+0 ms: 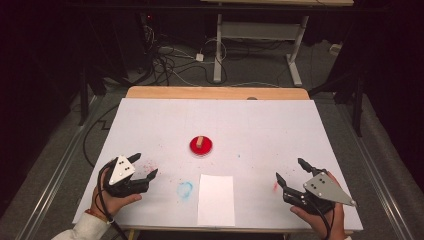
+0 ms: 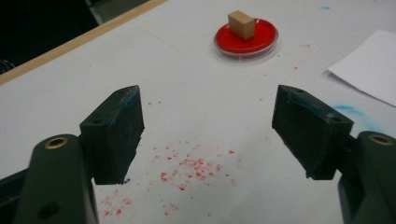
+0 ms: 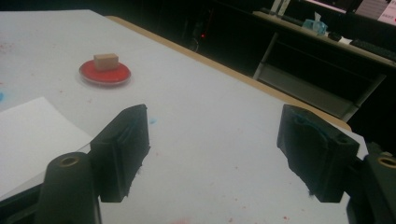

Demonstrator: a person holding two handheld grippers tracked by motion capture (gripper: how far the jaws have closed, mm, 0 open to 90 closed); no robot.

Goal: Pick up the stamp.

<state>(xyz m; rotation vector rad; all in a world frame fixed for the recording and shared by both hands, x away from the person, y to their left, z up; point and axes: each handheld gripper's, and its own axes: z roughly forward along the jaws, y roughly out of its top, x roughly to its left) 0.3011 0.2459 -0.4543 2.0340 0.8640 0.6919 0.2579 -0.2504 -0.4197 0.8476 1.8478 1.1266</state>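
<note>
A small tan wooden block [image 1: 200, 143] stands on a round red dish [image 1: 201, 146] near the middle of the white table top [image 1: 250, 125]. A white paper sheet [image 1: 216, 199] lies at the front edge. My left gripper [image 1: 145, 165] rests at the front left, open, nothing between its jaws. My right gripper [image 1: 291, 172] rests at the front right, also open and empty. In the left gripper view the block [image 2: 241, 24] and dish [image 2: 246, 37] lie ahead, beyond the left gripper [image 2: 208, 133]. In the right gripper view the block [image 3: 106, 61] sits far left of the right gripper [image 3: 215, 149].
Red specks [image 2: 191, 165] dot the table by the left gripper, and a blue smudge [image 1: 185, 189] lies beside the paper. The table's wooden far edge [image 1: 215, 92] borders a dark floor with cables [image 1: 170, 60] and another table's legs [image 1: 218, 45].
</note>
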